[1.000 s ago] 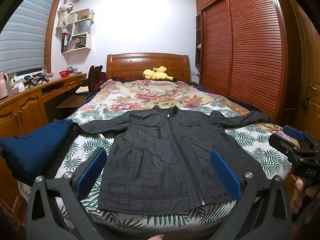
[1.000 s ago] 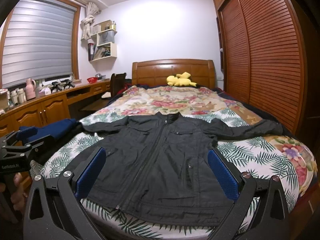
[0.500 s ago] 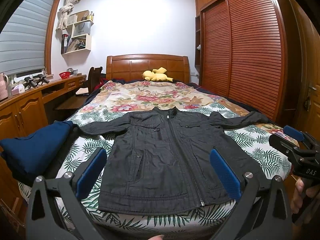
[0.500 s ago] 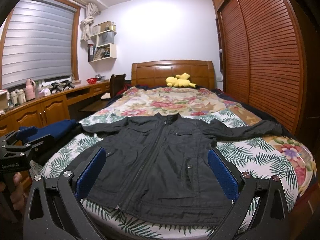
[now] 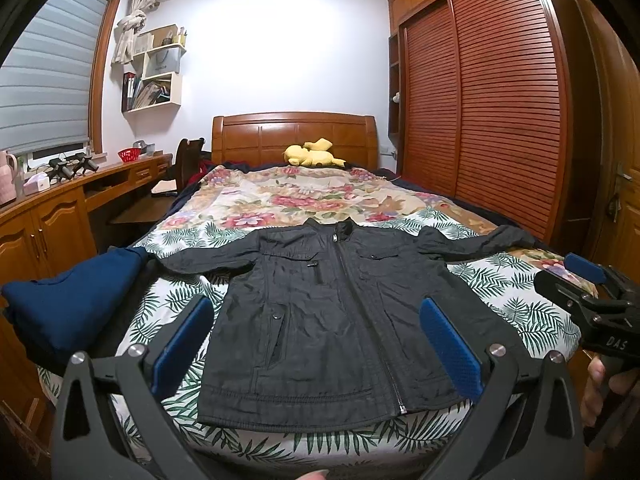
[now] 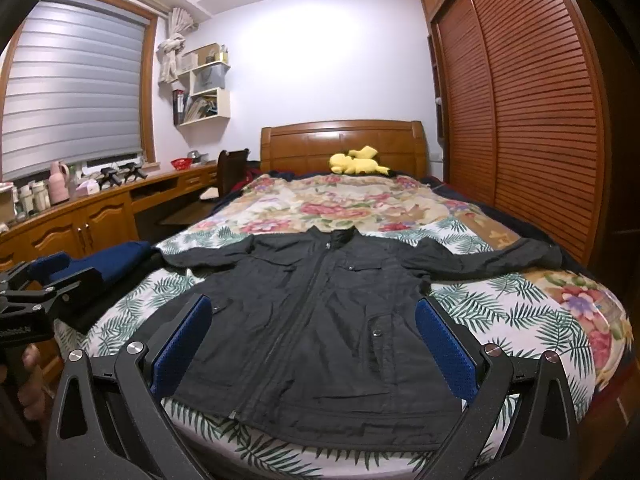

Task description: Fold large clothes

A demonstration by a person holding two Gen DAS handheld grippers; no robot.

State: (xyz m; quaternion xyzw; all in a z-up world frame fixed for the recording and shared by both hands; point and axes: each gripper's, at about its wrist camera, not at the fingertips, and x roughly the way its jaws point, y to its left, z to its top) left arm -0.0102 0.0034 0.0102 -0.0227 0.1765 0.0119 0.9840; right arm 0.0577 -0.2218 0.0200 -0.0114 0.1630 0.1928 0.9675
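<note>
Bed [image 5: 520,304] with leaf-and-flower cover fills room; louvred wardrobe [image 5: 500,100] right of bed, wooden counter [image 5: 60,200] left. Black jacket [image 5: 328,312] flat on bed's near end, sleeves spread. Left tongs [image 5: 316,344], right tongs [image 6: 312,344] wide apart, empty.

Holding left gripper [image 5: 316,340] and right gripper [image 6: 314,336] side by side, level, both with jaws spread wide, gripping nothing.
</note>
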